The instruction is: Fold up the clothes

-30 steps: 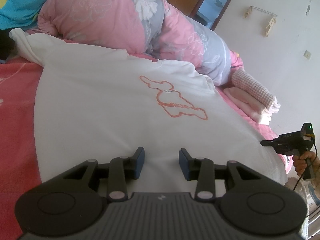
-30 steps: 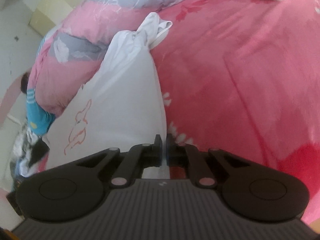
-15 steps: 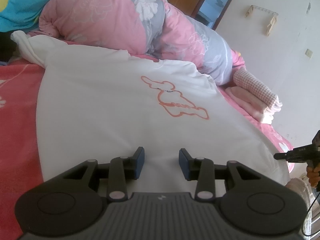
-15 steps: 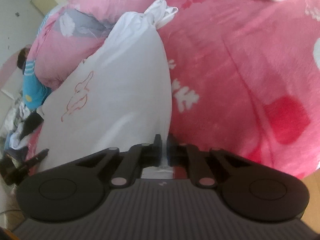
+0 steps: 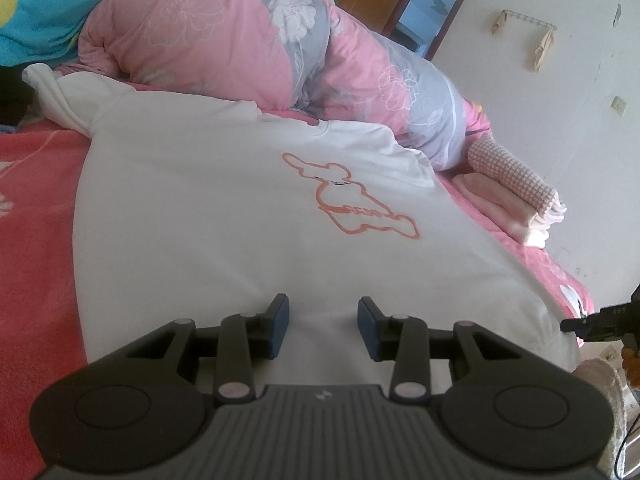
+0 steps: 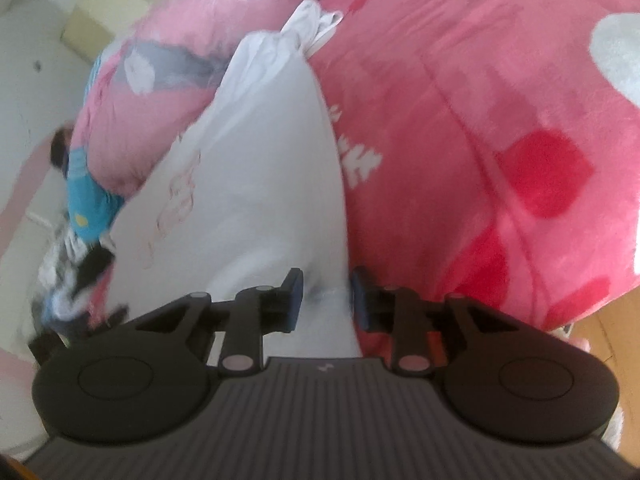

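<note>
White shirt (image 5: 248,208) w/ orange animal-outline print, no legible text, lies spread on the pink bed (image 6: 500,128). Left gripper (image 5: 323,326) jaws parted, empty, over its hem. Right gripper (image 6: 325,298) jaws just opened, shirt edge between, not pinched.

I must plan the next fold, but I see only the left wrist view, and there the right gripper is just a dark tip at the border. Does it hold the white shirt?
Observer: No. In the right wrist view the right gripper has just been opening. The edge of the white shirt lies between the jaws, but the pads do not press on it.
Operator: Which edge is it?
Observer: The side edge next to the red blanket. It runs from the gripper up to the bunched sleeve.
Operator: What is further on that side?
Observer: Blanket with red square patches, then wooden floor past the bed's edge.
</note>
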